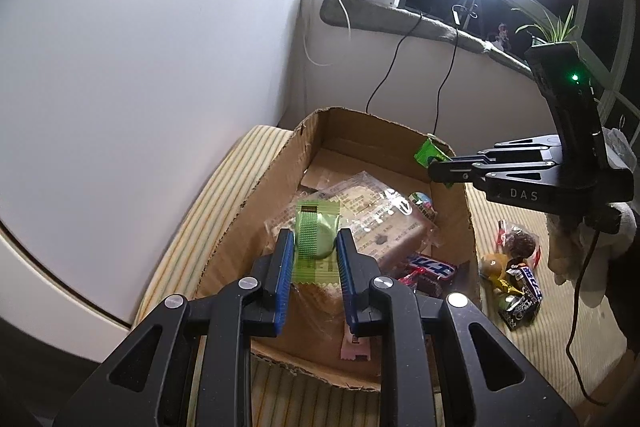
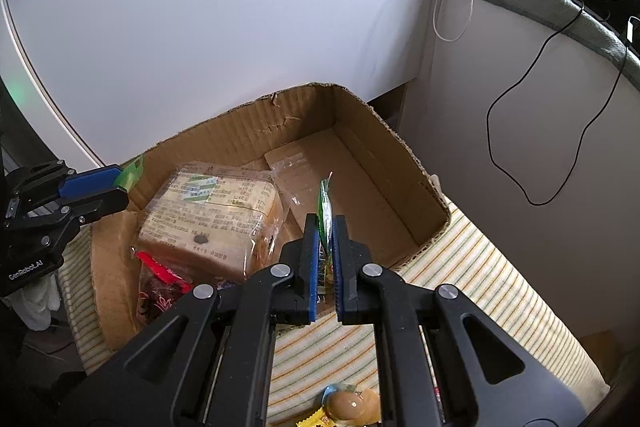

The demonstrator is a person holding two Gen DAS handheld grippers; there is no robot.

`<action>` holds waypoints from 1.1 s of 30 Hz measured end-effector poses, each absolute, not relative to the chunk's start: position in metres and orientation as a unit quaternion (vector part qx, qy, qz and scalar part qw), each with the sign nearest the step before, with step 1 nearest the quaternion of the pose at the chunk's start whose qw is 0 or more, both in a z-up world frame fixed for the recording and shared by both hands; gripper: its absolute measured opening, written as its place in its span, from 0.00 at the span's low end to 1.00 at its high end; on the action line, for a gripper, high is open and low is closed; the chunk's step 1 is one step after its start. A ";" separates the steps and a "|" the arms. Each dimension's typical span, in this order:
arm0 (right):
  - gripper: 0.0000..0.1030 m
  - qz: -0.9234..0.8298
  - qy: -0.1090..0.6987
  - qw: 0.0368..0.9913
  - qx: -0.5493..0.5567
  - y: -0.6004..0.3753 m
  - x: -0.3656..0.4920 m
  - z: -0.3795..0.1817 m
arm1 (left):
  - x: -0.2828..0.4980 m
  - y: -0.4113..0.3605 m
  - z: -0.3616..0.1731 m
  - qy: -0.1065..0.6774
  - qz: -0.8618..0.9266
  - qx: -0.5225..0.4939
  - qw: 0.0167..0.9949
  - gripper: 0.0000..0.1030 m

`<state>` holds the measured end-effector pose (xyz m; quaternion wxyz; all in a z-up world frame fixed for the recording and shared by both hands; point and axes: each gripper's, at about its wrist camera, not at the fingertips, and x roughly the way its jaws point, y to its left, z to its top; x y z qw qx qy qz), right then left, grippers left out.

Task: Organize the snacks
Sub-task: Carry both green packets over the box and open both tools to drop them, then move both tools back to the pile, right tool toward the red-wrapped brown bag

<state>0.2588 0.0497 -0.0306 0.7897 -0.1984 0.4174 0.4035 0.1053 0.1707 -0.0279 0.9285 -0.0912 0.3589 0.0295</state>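
Note:
An open cardboard box [image 1: 276,179] [image 2: 384,163] stands on a striped cushion. It holds a wrapped bread loaf [image 1: 360,223] [image 2: 208,219] and several small snacks. My left gripper [image 1: 314,247] is shut on a light green snack packet [image 1: 316,239] held flat over the box; it also shows at the left of the right wrist view [image 2: 108,187]. My right gripper [image 2: 326,231] is shut on a green snack packet [image 2: 325,203] held edge-up over the box's near side. In the left wrist view it is over the far right wall [image 1: 436,171].
Loose snacks [image 1: 516,275] lie on the striped cushion [image 2: 500,275] right of the box; an egg-shaped snack [image 2: 348,403] lies below my right gripper. A white wall is behind. A grey sill [image 1: 400,15] carries cables, a bright lamp and a plant.

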 end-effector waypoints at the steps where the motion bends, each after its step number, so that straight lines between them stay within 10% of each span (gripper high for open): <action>1: 0.06 0.404 0.419 0.789 -0.199 0.051 0.259 -0.032 | 0.105 0.171 -0.028 0.360 0.029 -0.092 0.928 0.20; 12: 0.09 0.402 0.423 0.786 -0.207 0.054 0.257 -0.034 | 0.107 0.171 -0.027 0.362 0.035 -0.089 0.927 0.29; 17: 0.66 0.404 0.407 0.792 -0.208 0.053 0.252 -0.028 | 0.105 0.170 -0.026 0.360 0.036 -0.087 0.928 0.43; 21: 0.81 0.405 0.400 0.798 -0.200 0.050 0.249 -0.021 | 0.103 0.167 -0.023 0.357 0.036 -0.080 0.930 0.50; 33: 0.82 0.404 0.398 0.800 -0.193 0.031 0.239 -0.013 | 0.088 0.152 -0.011 0.345 0.031 -0.070 0.936 0.55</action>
